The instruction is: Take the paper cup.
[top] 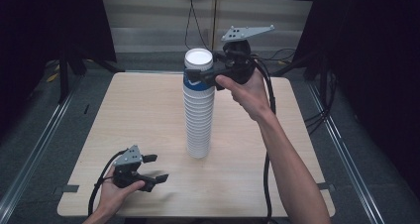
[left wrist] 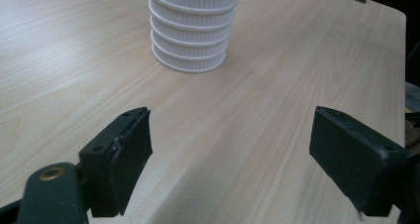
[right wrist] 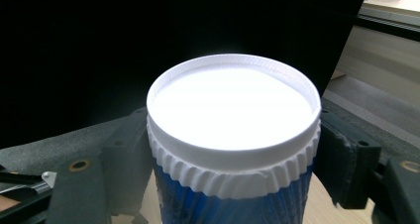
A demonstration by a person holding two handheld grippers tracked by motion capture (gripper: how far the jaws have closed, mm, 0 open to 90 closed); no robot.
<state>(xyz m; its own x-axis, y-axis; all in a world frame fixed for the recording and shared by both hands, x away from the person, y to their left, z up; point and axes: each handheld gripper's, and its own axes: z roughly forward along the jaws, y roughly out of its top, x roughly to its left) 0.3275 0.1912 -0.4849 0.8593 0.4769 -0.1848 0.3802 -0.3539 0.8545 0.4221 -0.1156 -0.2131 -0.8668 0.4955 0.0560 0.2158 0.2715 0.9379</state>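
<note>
A tall stack of white ribbed paper cups [top: 199,120] stands upright in the middle of the wooden table [top: 124,115]. Its top cup [top: 198,80] has a blue wall and a white rim. My right gripper [top: 204,68] reaches in from the right at the top of the stack. In the right gripper view its two black jaws press on the blue wall of the top cup [right wrist: 233,135] just under the rim, which is slightly dented; the right gripper [right wrist: 233,157] is shut on it. My left gripper [top: 157,167] rests low near the front left, open and holding nothing. The left gripper [left wrist: 230,149] faces the stack's base [left wrist: 190,35].
A black cable [top: 270,149] hangs from the right gripper along the person's forearm. Another cable loops off the table's front left edge. Dark curtains and metal floor rails flank the table on both sides.
</note>
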